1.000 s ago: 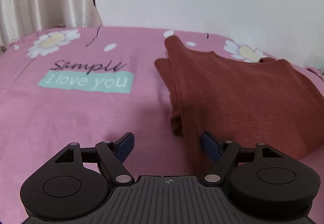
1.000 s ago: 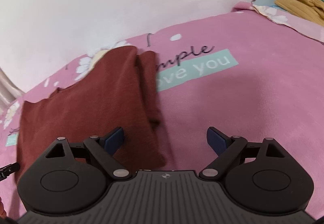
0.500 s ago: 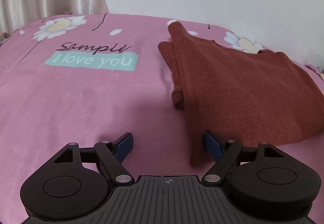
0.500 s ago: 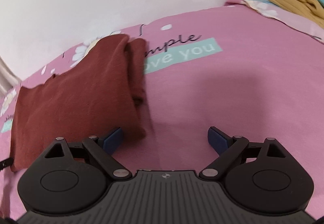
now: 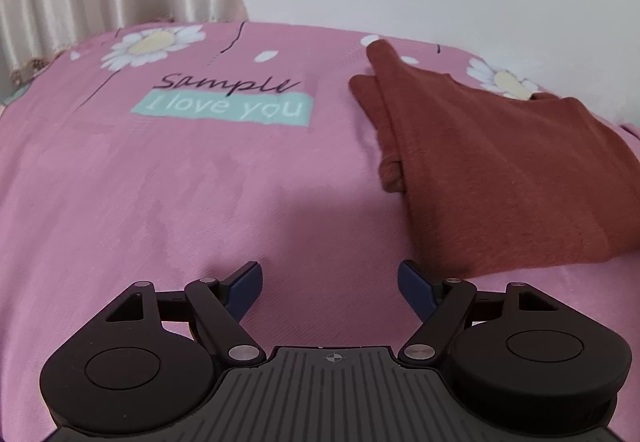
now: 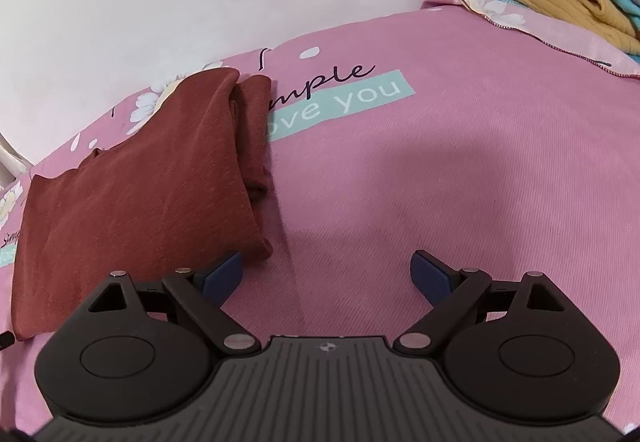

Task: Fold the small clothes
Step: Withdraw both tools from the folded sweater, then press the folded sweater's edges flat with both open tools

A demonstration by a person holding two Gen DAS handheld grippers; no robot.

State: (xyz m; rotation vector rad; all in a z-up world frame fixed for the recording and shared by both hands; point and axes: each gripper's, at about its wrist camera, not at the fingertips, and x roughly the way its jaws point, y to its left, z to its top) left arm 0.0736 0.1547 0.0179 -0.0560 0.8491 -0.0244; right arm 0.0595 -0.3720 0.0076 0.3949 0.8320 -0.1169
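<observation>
Tools (image 5: 328, 282) (image 6: 327, 273) gape empty beside folded rust knit garment (image 5: 500, 178) on pink twill sheet (image 5: 200, 202).

Soft even daylight, faint shadows, fisheye-curved edges, dark corners

The garment (image 5: 500, 178) lies on the bed (image 5: 200, 202), between the left tool (image 5: 330, 284) and right tool (image 6: 328, 274); a clothes pile (image 6: 576, 8) sits far right.

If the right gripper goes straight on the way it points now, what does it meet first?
Most likely the bare pink bedsheet. The right gripper is open and empty, and the folded brown garment lies off to its left, though depth is hard to judge.
</observation>
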